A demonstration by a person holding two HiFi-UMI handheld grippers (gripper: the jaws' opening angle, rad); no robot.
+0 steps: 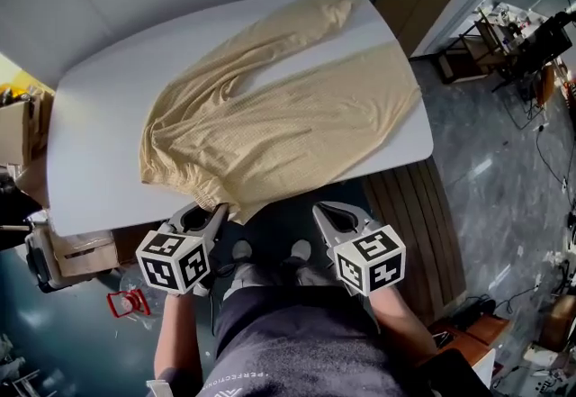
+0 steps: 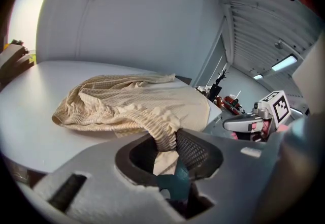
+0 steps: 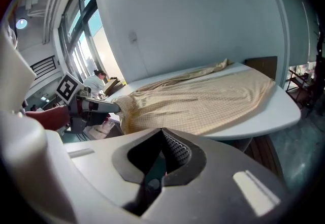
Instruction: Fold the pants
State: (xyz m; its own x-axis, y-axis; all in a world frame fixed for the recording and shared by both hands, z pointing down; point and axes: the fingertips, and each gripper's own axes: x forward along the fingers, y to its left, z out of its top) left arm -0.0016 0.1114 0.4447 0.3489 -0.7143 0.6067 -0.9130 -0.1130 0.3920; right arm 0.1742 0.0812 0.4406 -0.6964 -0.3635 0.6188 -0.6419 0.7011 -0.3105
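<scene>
Waist pickup: left tongs (image 2: 170,142) pinch the pants (image 2: 137,101); right tongs (image 3: 163,153), pressed together and empty, should next grip beside them.

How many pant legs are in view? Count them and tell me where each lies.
2. The far leg reaches toward the table's far right corner. The near leg lies spread flat, out to the right edge. No others seem hidden.

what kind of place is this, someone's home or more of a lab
Most likely a lab or workshop, not a home: a rack crowded with equipment, cables loose on the bare grey floor, and cardboard boxes beside the white table holding the pants.
</scene>
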